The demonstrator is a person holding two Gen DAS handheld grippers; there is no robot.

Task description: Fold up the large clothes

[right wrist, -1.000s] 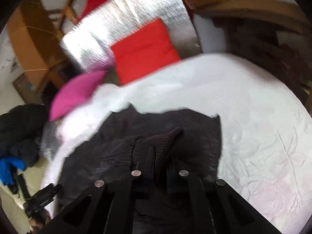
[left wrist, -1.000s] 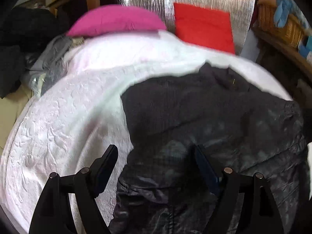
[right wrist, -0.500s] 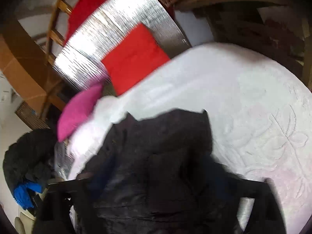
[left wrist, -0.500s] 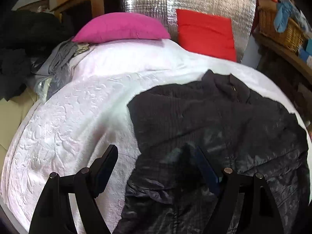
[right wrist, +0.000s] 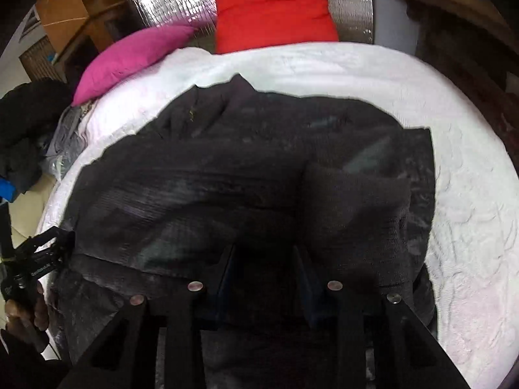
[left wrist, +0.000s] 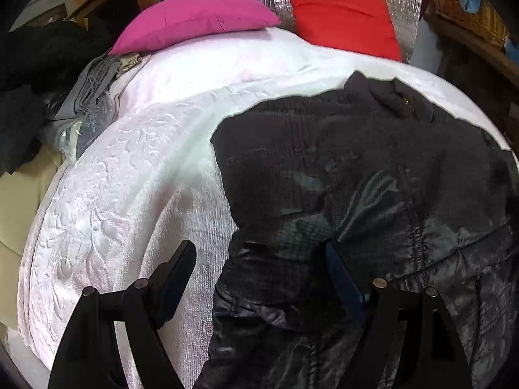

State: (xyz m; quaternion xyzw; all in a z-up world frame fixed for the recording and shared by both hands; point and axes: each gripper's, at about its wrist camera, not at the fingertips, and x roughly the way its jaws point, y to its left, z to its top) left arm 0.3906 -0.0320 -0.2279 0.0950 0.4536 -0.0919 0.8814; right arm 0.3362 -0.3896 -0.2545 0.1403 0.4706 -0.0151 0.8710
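Jacket, black, quilted: lies spread on the white bed cover, collar toward the red cushion, flat for folding. Right gripper over the jacket's near hem, jaws just closing, part-shut; whether cloth is pinched cannot be told. Left gripper at the jacket's left edge, jaws wide, holding nothing

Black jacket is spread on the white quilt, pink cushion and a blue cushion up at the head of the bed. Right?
Not quite: the second cushion is red, as the right wrist view shows. The black jacket does lie on the white quilt, with the pink cushion beside the red one.
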